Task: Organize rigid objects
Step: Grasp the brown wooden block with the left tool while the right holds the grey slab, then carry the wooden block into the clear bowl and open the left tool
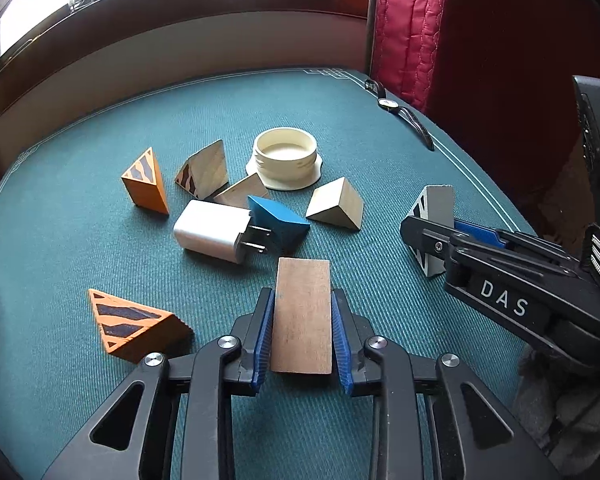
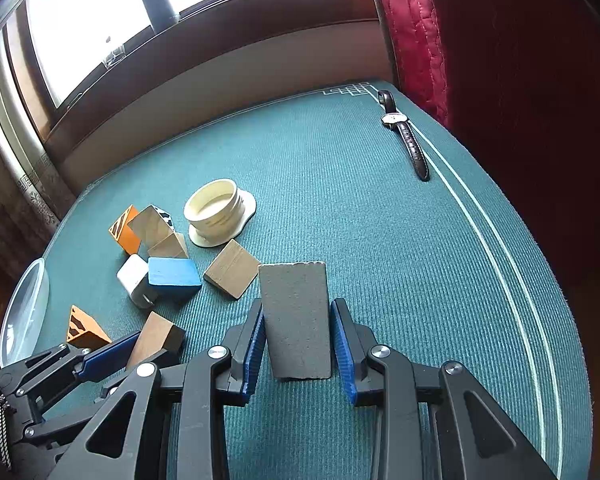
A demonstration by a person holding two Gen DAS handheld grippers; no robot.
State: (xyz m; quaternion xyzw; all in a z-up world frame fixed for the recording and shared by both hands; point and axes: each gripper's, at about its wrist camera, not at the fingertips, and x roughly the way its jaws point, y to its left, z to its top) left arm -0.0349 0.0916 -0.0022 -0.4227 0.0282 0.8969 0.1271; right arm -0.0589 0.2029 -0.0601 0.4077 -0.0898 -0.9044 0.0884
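Gripping the plain brown wooden wedge shut-tight, the left tool should lift straight up, while the right tool clamps the grey triangular block.

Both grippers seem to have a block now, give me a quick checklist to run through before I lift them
1. Left gripper shut on the brown wooden block: ok.
2. Right gripper shut on the grey block: ok.
3. Brown wooden block clear of the white charger: ok.
4. Grey block clear of the tan wedge: ok, though close.
5. Where the blocks go: cannot tell; only a clear container's rim shows at the table edge.
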